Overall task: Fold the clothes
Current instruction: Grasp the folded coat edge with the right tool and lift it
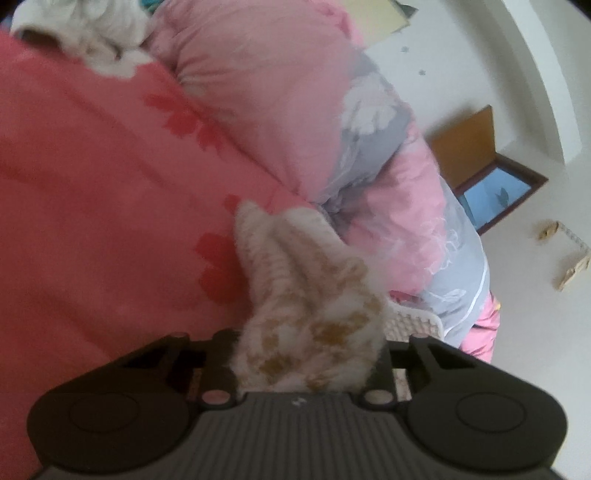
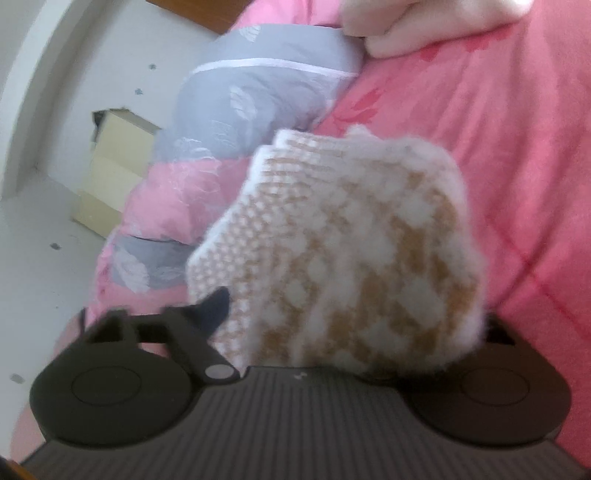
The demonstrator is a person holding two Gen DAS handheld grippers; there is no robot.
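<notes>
A fluffy white and tan checked knit garment (image 1: 306, 306) rises from between the jaws of my left gripper (image 1: 306, 369), which is shut on it, above the pink bed cover (image 1: 92, 184). In the right wrist view the same knit garment (image 2: 343, 251) bunches up over my right gripper (image 2: 332, 354), which is shut on it. It hides the fingertips of both grippers. One dark finger (image 2: 214, 310) shows at the left of the right wrist view.
A rolled pink and grey quilt (image 1: 332, 129) lies along the bed's edge and also shows in the right wrist view (image 2: 251, 96). A white fluffy garment (image 1: 96, 33) lies at the far end of the bed (image 2: 406, 26). Beyond is pale floor (image 1: 517, 295) with a cardboard box (image 2: 114, 166).
</notes>
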